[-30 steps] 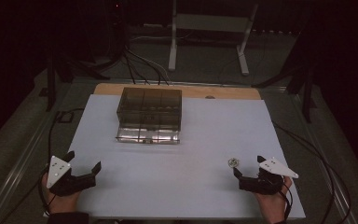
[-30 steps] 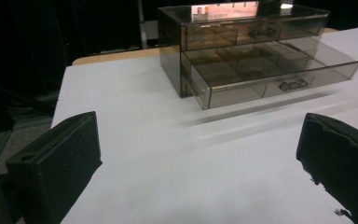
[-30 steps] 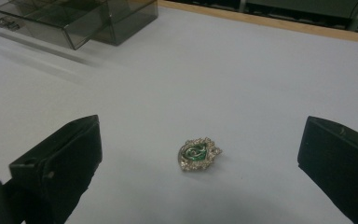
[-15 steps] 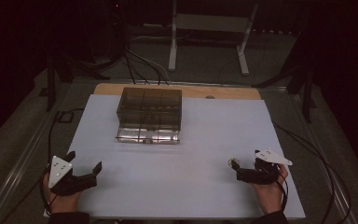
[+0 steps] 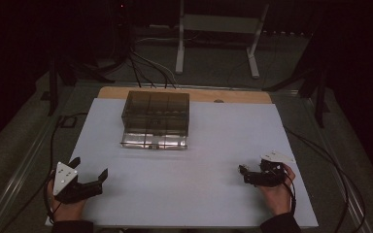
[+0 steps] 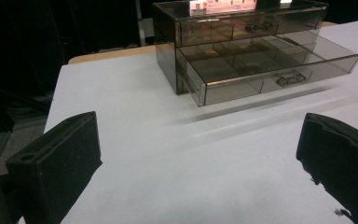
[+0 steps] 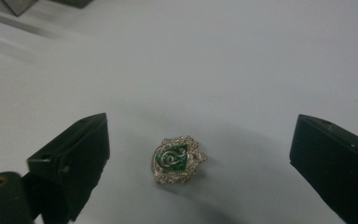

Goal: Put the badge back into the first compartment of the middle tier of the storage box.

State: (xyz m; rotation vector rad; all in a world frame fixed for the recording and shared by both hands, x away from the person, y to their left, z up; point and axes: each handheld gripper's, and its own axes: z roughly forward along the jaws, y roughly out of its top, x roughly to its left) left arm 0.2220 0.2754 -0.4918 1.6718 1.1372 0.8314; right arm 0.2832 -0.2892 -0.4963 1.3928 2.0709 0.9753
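A small silver badge with a green centre (image 7: 177,159) lies flat on the white table top (image 5: 194,160). My right gripper (image 7: 199,140) is open, one jaw on each side of the badge and neither touching it. In the high view this right gripper (image 5: 245,174) sits near the front right of the table, pointing left. A smoky clear drawer box (image 5: 155,119) stands at the back centre, and its lower drawer (image 6: 270,70) is pulled out. My left gripper (image 5: 88,168) rests at the front left, open and empty, facing the drawer box (image 6: 242,28).
The white top lies on a wooden board (image 5: 233,95) that shows along the far edge. Cables (image 5: 141,68) and a white stand (image 5: 213,29) lie on the floor beyond the table. A cable (image 5: 320,155) trails off the right side.
My right gripper has moved left and now straddles the badge, which earlier lay just ahead of its tips. The left gripper has stayed where it was.
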